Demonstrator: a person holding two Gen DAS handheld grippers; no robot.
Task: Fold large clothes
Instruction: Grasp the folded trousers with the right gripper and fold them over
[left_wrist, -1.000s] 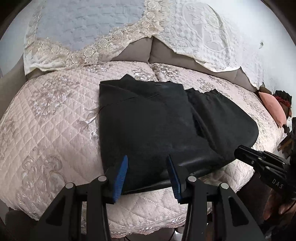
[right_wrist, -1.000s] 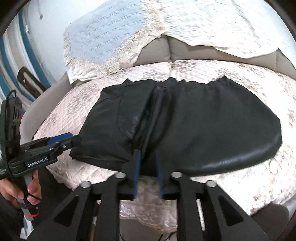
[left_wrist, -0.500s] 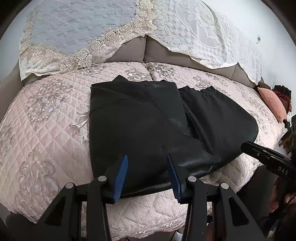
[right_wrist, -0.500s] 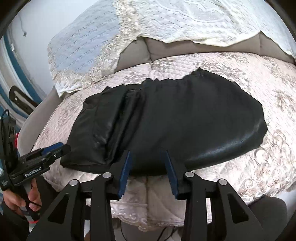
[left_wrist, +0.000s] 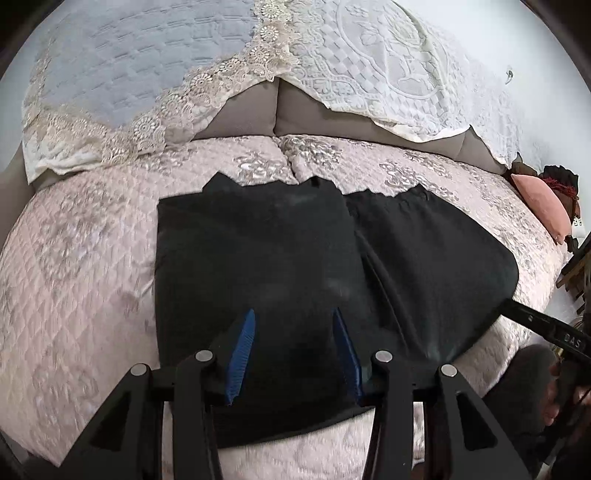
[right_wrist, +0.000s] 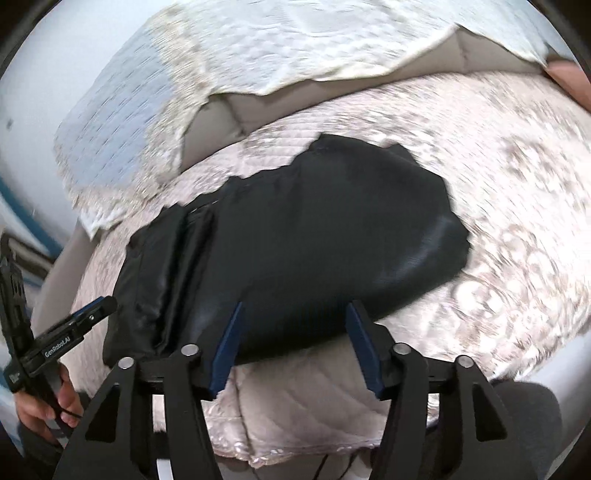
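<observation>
Nearest the lens in the right wrist view: right gripper (right_wrist: 293, 341) with fingers spread, jaws just opened wider, nothing pinched; near edge of the black garment (right_wrist: 295, 240) showing in the gap, pads not pressing it. Bottom centre of the left wrist view: left gripper (left_wrist: 293, 354) with fingers parted too, hovering over the dark cloth, gripping nothing. Lower left of the right view: the left tool again, a hand (right_wrist: 55, 402) round its handle.

Beyond the fingers, centre frame: garment flat on the quilted bed cover (left_wrist: 74, 277), left portion already folded into a squarer stack, right portion a single rounded flap. Long axis running left to right across the frame, parallel to the near bed edge; ragged far edge towards the headboard. Farther back: lace-trimmed covers (left_wrist: 332, 66) over the headboard; far right, a pink cushion (left_wrist: 543, 199).

Likely trouble: near hem close to the mattress edge, so a tug towards the lens could drag the piece off the bed; slick fabric, so pinching only the top layer could unfold the stack; right view blurred, so aim at the hem uncertain.
</observation>
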